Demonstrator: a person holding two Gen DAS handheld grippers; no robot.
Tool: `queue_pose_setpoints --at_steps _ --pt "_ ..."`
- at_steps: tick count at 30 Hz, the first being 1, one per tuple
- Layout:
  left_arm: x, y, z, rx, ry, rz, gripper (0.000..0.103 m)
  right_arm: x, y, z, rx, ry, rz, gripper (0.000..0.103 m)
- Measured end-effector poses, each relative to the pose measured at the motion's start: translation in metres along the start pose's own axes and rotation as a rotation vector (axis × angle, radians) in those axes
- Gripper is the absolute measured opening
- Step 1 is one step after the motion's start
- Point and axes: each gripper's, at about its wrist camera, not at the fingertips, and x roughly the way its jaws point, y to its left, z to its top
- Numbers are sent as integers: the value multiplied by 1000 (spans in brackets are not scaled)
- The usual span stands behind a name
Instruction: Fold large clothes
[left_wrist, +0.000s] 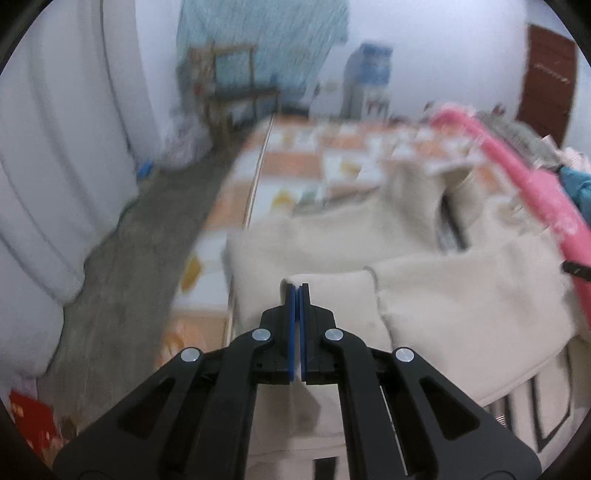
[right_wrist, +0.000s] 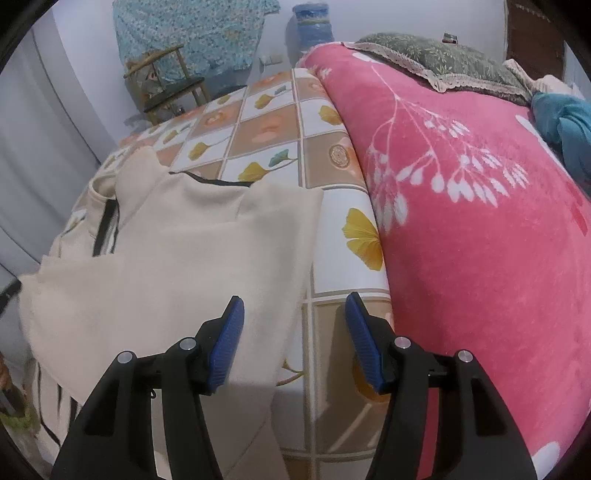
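A large cream garment (left_wrist: 436, 295) with black stripes lies partly folded on the bed with a tiled flower-print sheet (left_wrist: 295, 162). My left gripper (left_wrist: 298, 290) is shut on a cream fold of the garment, pinched between the blue pads. In the right wrist view the cream garment (right_wrist: 177, 258) spreads over the left of the bed sheet (right_wrist: 266, 125). My right gripper (right_wrist: 293, 317) is open and empty above the garment's right edge, its left finger over the cloth.
A pink flowered blanket (right_wrist: 480, 221) is heaped on the right of the bed, with a green pillow (right_wrist: 443, 55) and blue cloth (right_wrist: 565, 125) behind. A wooden chair (right_wrist: 166, 85) and water bottle (right_wrist: 314, 22) stand by the far wall. White curtain (left_wrist: 55, 166) and grey floor (left_wrist: 147, 240) lie left.
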Motion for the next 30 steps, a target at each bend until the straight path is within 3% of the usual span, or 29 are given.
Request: queue_pose_setpoints --at_steps 2,7,10,12,14,15,17,19,21,24,26,28,30 --pt "20 5 -14 -13 46 17 2 1 0 0 -5 -4 -11 56" --pt "14 7 -18 -28 9 26 6 -16 9 -1 -60 -59 -57 47" --pt "-4 4 -15 -13 -47 24 6 -38 24 -6 -114 -102 4 42" --pt "-20 -3 -18 11 -81 -23 7 -46 36 -15 -160 -101 51 41" --pt "-24 -11 -22 35 -62 -69 9 -47 47 -27 -206 -81 80 41" --pt "-21 -14 -26 42 -36 -87 11 -44 53 -36 -241 -56 98 41" --pt "-6 -17 -34 52 34 -65 30 -32 57 -46 -267 -8 88 41" --pt "10 -14 -41 42 99 -16 34 -15 52 -51 -249 65 63 40" --pt "2 -6 -43 -6 90 -41 36 -19 47 -51 -195 72 74 40" --pt "-22 -2 -47 -20 56 -43 51 -52 52 -57 -182 21 69 40" --pt "-48 0 -57 -11 16 -48 62 -76 58 -70 -195 -7 83 45" --pt "-67 0 -69 -18 0 -57 68 -97 65 -94 -202 -16 111 55" --pt "-86 5 -89 -41 -5 -65 70 -108 73 -124 -219 -7 130 59"
